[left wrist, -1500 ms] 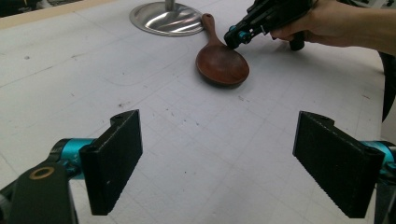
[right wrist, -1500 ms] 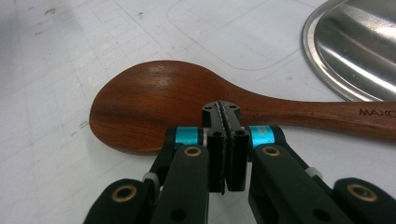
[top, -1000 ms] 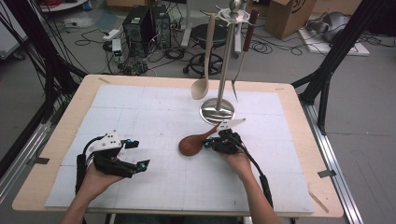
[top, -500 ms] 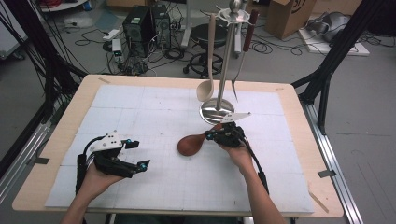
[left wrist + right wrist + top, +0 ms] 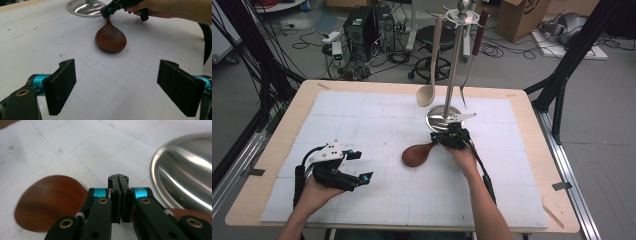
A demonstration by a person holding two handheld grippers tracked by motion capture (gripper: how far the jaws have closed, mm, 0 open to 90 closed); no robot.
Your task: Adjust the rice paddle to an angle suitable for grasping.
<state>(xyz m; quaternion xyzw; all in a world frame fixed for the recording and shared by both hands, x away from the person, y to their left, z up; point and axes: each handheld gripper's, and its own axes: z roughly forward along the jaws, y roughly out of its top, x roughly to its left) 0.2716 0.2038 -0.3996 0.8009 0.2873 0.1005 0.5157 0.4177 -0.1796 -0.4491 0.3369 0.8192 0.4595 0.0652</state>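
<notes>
Your right gripper (image 5: pixel 447 138) sits near the middle of the table (image 5: pixel 277 150), just in front of the round steel base (image 5: pixel 443 116) of the utensil stand (image 5: pixel 456 60). In the right gripper view its 2 jaws are pressed together with no gap between the pads. The dark wooden spoon (image 5: pixel 417 154) lies flat on the white mat (image 5: pixel 362 120), bowl toward your left. Its handle runs under that gripper (image 5: pixel 119 185), showing on either side of the jaws, and you cannot tell whether they pinch it.

Your left gripper (image 5: pixel 357 165) rests low near the front left of the mat, well apart from the spoon (image 5: pixel 110 38). Its jaws are spread wide with bare mat between them.

On the stand hang a pale spoon (image 5: pixel 430 80) and a dark-handled fork (image 5: pixel 471 55).
</notes>
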